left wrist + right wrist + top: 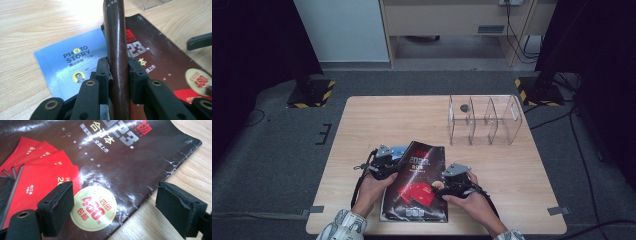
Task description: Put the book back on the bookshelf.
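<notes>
A dark brown magazine [417, 186] with red cards printed on its cover lies at the table's front middle. My left gripper [398, 166] is shut on its left edge; in the left gripper view that edge [117, 37] stands up between the jaws of my left gripper [117, 68]. Under that side lies a blue "PHOTO STORY" booklet [65, 65], whose corner [399, 149] peeks out in the high view. My right gripper [441, 186] is open at the magazine's right edge [112, 157]. One pad [57, 207] hangs over the cover, the other over bare wood.
A clear acrylic organizer [484, 120] with three compartments stands at the table's back right, with a small dark round object [464, 107] in its left compartment. The wooden table [377, 115] has bare room at the back left. Cables run over the floor at the right.
</notes>
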`<state>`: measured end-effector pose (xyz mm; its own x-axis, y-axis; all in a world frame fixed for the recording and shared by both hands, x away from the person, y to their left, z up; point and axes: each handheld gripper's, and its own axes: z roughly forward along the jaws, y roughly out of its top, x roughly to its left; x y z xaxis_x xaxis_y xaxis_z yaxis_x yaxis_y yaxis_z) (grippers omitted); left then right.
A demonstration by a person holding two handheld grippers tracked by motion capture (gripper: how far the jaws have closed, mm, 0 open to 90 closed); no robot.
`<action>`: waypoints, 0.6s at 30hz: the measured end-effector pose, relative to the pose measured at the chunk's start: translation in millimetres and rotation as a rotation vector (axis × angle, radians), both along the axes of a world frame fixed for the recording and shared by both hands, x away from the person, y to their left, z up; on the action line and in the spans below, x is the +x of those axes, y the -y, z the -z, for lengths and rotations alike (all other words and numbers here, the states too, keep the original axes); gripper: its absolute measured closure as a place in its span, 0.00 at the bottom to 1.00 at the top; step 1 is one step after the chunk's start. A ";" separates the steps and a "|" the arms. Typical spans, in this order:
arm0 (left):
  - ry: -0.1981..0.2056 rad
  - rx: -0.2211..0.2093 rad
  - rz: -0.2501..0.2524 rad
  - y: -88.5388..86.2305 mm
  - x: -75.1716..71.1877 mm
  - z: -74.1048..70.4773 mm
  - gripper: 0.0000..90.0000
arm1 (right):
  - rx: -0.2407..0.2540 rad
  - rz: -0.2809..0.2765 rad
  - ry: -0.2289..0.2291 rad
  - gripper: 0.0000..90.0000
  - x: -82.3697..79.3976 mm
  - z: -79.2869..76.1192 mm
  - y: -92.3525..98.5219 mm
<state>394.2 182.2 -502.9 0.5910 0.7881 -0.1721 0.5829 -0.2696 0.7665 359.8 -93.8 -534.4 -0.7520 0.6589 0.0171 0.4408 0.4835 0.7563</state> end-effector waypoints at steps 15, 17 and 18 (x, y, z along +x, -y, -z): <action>0.074 -0.122 0.045 -3.3 -13.5 -25.9 0.87 | 0.032 0.000 -0.054 0.12 3.4 1.3 2.4; 0.081 -0.140 0.044 -5.1 -15.0 -28.8 0.87 | 0.048 0.002 -0.067 0.12 4.0 0.9 3.1; 0.084 -0.148 0.044 -5.6 -16.1 -30.2 0.87 | 0.056 0.003 -0.074 0.12 4.3 0.6 3.5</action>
